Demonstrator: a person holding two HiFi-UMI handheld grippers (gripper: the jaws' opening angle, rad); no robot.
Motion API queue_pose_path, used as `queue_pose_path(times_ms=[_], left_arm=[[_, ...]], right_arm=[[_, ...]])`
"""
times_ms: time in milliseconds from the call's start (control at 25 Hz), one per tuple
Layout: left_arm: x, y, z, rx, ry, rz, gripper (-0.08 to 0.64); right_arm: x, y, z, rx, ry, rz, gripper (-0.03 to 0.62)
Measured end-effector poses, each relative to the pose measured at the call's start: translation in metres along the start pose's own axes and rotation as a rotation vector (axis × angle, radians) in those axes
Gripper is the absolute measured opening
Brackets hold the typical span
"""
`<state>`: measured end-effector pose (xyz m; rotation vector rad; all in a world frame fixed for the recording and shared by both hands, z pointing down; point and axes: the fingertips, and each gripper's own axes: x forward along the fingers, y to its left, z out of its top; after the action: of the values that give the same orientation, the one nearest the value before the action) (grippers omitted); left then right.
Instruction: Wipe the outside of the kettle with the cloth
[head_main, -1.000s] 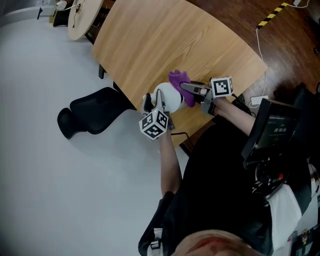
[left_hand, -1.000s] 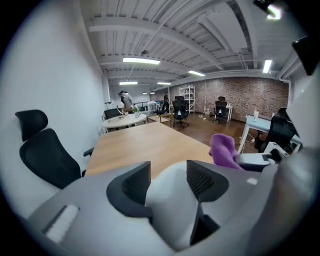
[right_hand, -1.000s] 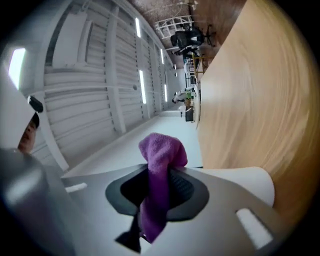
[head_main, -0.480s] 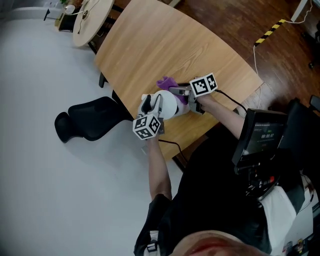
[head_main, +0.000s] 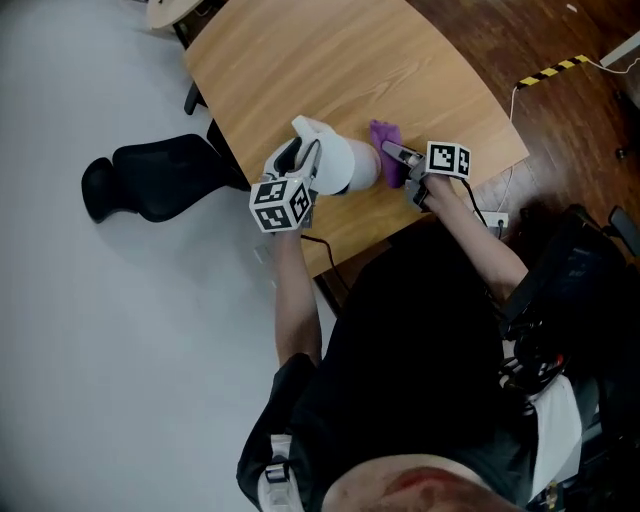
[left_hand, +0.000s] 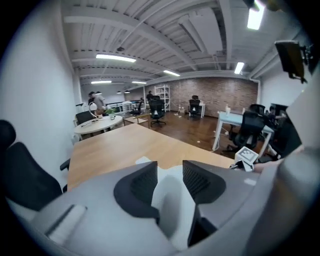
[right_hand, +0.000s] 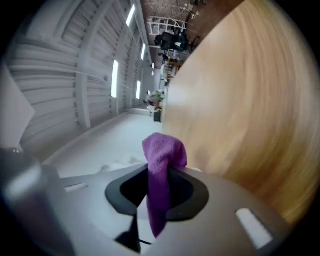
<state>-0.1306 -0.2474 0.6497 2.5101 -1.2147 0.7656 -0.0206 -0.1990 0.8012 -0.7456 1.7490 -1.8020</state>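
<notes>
Jaws of left gripper (left_hand: 170, 172) have just been closing; they clamp the handle (left_hand: 172, 205) of the white kettle (head_main: 350, 165). Right gripper (right_hand: 159, 186) jaws pinch the purple cloth (right_hand: 161, 152), with a fold sticking out past the tips. Head view: kettle over the table (head_main: 330, 60) near its front edge. Cloth is against the kettle's right side, on the side facing the right gripper.

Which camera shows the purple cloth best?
The right gripper view: the purple cloth is close up, pinched between the jaws. The head view shows only a small purple patch beside the kettle. The left gripper view doesn't show it.
</notes>
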Motion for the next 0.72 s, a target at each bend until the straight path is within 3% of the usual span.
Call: queue_pose_path(times_ms=[80, 160, 200, 240, 280, 400, 480, 520, 600, 640, 720], left_arm=[[-0.009, -0.002, -0.012, -0.053, 0.027, 0.079, 0.269], [-0.008, -0.007, -0.022, -0.066, 0.058, 0.124, 0.313], [-0.008, -0.006, -0.022, -0.072, 0.067, 0.138, 0.319], [-0.007, -0.005, -0.02, -0.077, 0.071, 0.145, 0.321], [-0.006, -0.002, -0.017, -0.075, 0.069, 0.145, 0.319], [0.007, 0.002, -0.011, -0.043, 0.046, 0.12, 0.318], [0.007, 0.001, -0.015, -0.029, 0.044, 0.101, 0.319], [0.002, 0.001, -0.02, -0.028, 0.053, 0.09, 0.319], [-0.021, 0.0, -0.029, -0.03, 0.078, 0.065, 0.322], [-0.034, -0.005, -0.032, -0.031, 0.084, 0.051, 0.322], [-0.049, -0.017, -0.031, -0.017, 0.059, 0.024, 0.322]], right_arm=[[-0.012, 0.074, -0.005, -0.006, -0.047, 0.184, 0.077], [-0.009, 0.127, -0.008, -0.132, -0.067, 0.42, 0.077], [-0.002, 0.136, -0.01, -0.184, -0.069, 0.49, 0.077], [0.008, 0.126, -0.011, -0.194, -0.071, 0.494, 0.078], [0.019, 0.097, -0.011, -0.147, -0.073, 0.425, 0.077], [0.045, -0.036, -0.008, 0.042, -0.04, 0.033, 0.077], [0.048, -0.096, -0.017, 0.077, 0.025, -0.139, 0.075], [0.048, -0.109, -0.028, 0.084, 0.068, -0.181, 0.077], [0.044, -0.088, -0.052, 0.062, 0.141, -0.16, 0.075], [0.04, -0.052, -0.057, 0.024, 0.146, -0.079, 0.075], [0.032, 0.047, -0.046, -0.111, 0.108, 0.18, 0.076]])
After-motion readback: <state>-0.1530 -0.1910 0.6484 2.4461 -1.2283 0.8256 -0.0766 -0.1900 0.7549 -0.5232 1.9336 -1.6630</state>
